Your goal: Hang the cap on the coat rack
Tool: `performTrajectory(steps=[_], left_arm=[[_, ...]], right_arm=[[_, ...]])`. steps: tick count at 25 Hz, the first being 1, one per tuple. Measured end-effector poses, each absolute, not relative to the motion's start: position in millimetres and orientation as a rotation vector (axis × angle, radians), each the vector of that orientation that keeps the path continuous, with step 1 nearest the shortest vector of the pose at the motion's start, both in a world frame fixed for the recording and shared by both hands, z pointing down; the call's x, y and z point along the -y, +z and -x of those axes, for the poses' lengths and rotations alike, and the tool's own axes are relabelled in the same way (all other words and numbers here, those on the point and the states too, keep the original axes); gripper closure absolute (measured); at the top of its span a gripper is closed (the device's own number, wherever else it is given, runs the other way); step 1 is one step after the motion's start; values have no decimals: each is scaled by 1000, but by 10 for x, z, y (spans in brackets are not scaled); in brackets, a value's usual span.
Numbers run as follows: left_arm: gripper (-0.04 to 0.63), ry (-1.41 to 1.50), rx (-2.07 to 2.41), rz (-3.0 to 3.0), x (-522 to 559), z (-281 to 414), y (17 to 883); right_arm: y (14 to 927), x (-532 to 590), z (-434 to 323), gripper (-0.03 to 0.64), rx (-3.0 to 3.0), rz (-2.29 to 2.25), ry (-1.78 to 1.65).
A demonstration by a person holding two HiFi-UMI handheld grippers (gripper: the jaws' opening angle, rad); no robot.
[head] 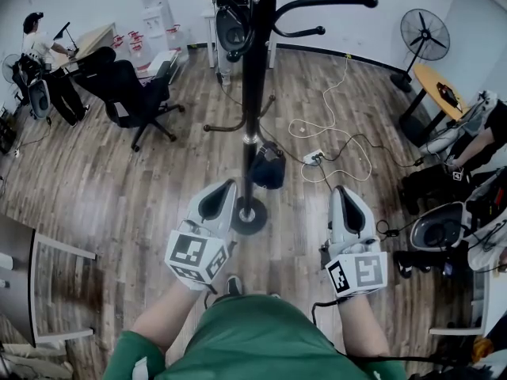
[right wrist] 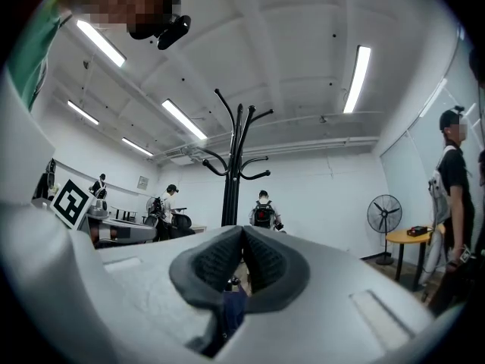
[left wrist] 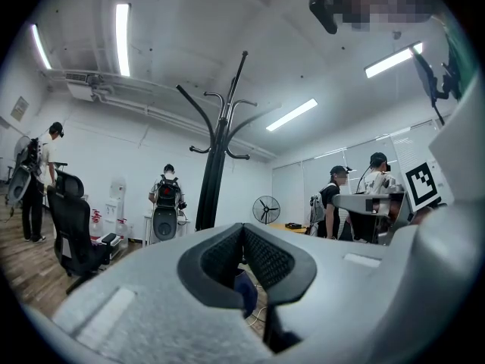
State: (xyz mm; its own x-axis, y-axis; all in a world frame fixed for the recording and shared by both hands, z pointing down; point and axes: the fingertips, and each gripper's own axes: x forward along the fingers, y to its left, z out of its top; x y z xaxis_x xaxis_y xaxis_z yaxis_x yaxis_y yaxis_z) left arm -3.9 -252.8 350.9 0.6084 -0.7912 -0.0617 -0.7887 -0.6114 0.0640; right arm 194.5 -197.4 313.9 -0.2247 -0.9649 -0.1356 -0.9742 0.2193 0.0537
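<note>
The black coat rack (head: pixel 255 93) rises in the middle of the head view, its round base (head: pixel 249 216) on the wood floor and its hooks bare. A dark blue cap (head: pixel 268 165) lies on the floor just beyond the base, apart from both grippers. My left gripper (head: pixel 225 186) is held left of the pole, shut and empty. My right gripper (head: pixel 342 190) is right of the pole, also shut with nothing in it. In the left gripper view the rack (left wrist: pixel 218 154) stands ahead and the cap (left wrist: pixel 244 293) shows below the shut pads. The right gripper view shows the rack (right wrist: pixel 232 173) and cap (right wrist: pixel 230 307) likewise.
A black office chair (head: pixel 131 93) stands at the far left. White cables and a power strip (head: pixel 313 157) lie on the floor right of the cap. A standing fan (head: pixel 424 34) and a yellow round table (head: pixel 440 85) are at the far right. Several people stand around the room.
</note>
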Motion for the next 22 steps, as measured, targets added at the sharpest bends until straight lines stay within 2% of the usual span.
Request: performTrajectory(steps=[22], left_arm=[[584, -101, 1346, -2779, 2735, -76, 3582]], right_arm=[[3126, 2160, -1999, 615, -2406, 1897, 199]])
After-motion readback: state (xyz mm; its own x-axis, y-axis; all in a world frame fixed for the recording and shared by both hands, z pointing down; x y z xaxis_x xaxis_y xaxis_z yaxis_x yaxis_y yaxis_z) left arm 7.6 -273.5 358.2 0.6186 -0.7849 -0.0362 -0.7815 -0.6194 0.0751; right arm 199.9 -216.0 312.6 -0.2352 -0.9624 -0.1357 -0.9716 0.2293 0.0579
